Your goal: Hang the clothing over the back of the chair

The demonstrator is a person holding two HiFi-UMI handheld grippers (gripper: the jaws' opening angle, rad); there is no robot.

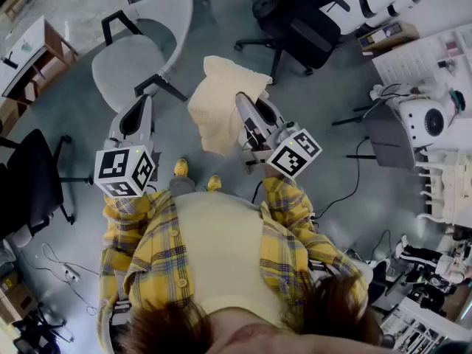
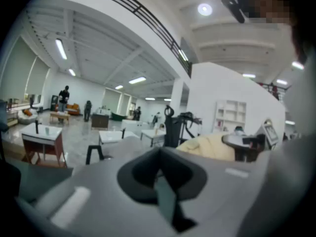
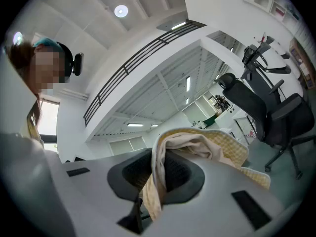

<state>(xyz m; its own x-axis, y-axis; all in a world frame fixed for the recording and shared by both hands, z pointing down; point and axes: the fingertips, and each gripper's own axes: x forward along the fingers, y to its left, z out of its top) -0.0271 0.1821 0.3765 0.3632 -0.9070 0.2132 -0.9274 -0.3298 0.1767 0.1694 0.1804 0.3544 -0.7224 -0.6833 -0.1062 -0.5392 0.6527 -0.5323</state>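
Note:
A pale yellow piece of clothing (image 1: 217, 105) hangs in the air in front of me, with my right gripper (image 1: 243, 102) shut on its upper edge. In the right gripper view the cloth (image 3: 197, 149) bunches up between the jaws and drapes away to the right. A light grey chair (image 1: 140, 50) with black armrests stands on the floor ahead and to the left, and the clothing is not touching it. My left gripper (image 1: 141, 102) points toward that chair, its jaws together with nothing in them. In the left gripper view the clothing (image 2: 207, 147) shows at the right.
Beyond the clothing stands a black office chair (image 1: 299, 21). Another black chair (image 1: 29, 183) is at the left. A desk with a white robot head (image 1: 428, 116) sits on the right and a small wooden table (image 1: 37, 50) at the far left. Cables (image 1: 63, 268) lie on the floor.

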